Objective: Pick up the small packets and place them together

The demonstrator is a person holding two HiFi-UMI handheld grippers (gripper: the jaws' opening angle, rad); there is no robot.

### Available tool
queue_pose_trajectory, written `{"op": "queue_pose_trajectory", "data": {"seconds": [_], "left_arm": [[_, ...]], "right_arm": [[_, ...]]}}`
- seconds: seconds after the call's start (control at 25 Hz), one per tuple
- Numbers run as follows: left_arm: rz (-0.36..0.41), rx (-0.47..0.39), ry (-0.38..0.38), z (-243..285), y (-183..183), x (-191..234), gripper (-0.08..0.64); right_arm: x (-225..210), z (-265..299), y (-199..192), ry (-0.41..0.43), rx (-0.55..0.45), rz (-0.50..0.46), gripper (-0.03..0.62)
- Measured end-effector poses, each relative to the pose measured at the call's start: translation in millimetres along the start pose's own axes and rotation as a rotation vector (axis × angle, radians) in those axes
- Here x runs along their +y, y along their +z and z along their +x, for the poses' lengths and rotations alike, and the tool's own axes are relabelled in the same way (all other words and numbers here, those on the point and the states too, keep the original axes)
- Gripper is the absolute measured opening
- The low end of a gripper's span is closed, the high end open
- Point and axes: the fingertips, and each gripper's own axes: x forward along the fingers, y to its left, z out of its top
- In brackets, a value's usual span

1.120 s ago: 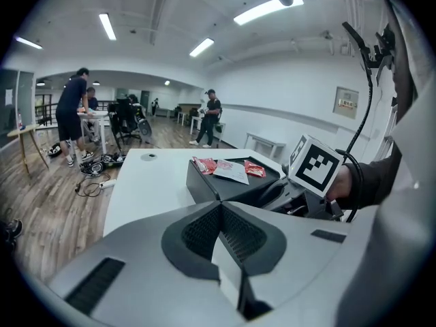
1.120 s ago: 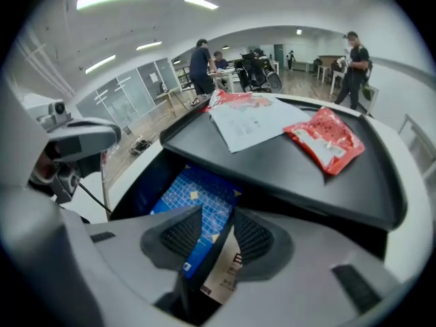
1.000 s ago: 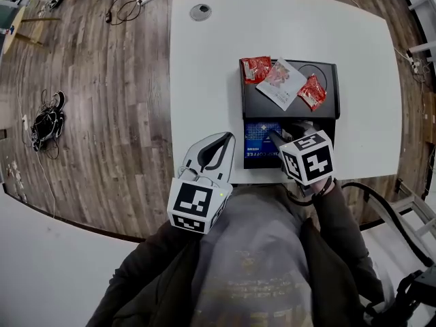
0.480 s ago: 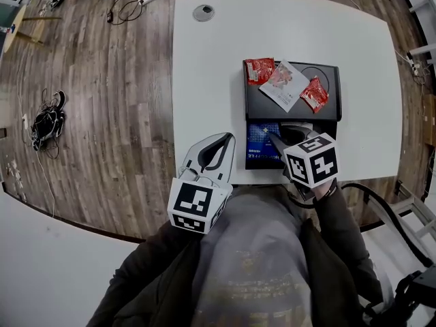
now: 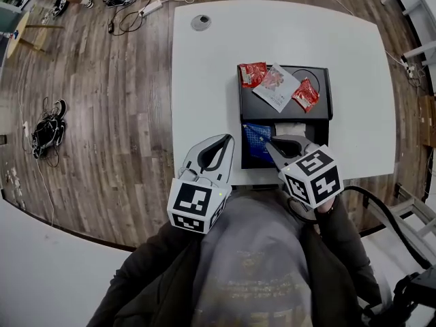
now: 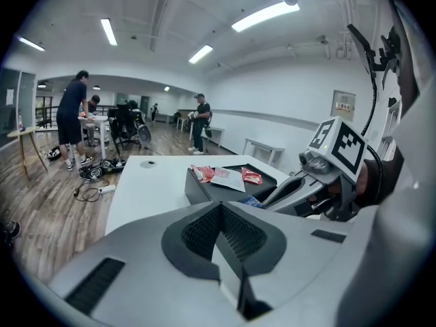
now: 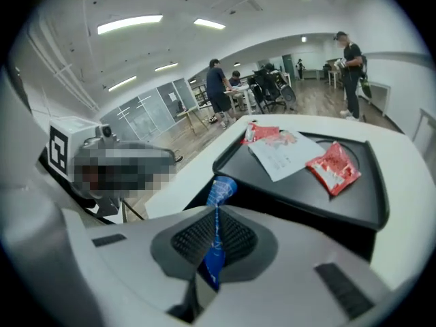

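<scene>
Right hand-held gripper [image 7: 216, 240] had just closed, clamped on the blue packet [image 7: 219, 195] at the black tray's [image 5: 320, 111] near edge, probably to carry it to the red packets [image 5: 304, 94]. Left hand-held gripper [image 5: 216, 148] was together, empty, parked at the bench [image 5: 204, 80] edge. Earlier the packet lay flat; now it was raised and crumpled.

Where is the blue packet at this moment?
In the head view, the blue packet is clamped in the right gripper, at the near end of the black tray.
</scene>
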Motion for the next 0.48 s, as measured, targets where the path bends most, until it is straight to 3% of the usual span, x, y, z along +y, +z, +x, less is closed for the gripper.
{"op": "queue_pose_trajectory", "data": {"seconds": [0.2,0.48], "left_arm": [[0.015,-0.022,-0.014,0,7,-12,0.003],[0.032,-0.043,-0.022,0,17,-24,0.003]], "right_arm": [[21,-29,9,0.011,-0.085,-0.071,0.014],[15,-52,23,-0.019,-0.149,-0.073,0.014]]}}
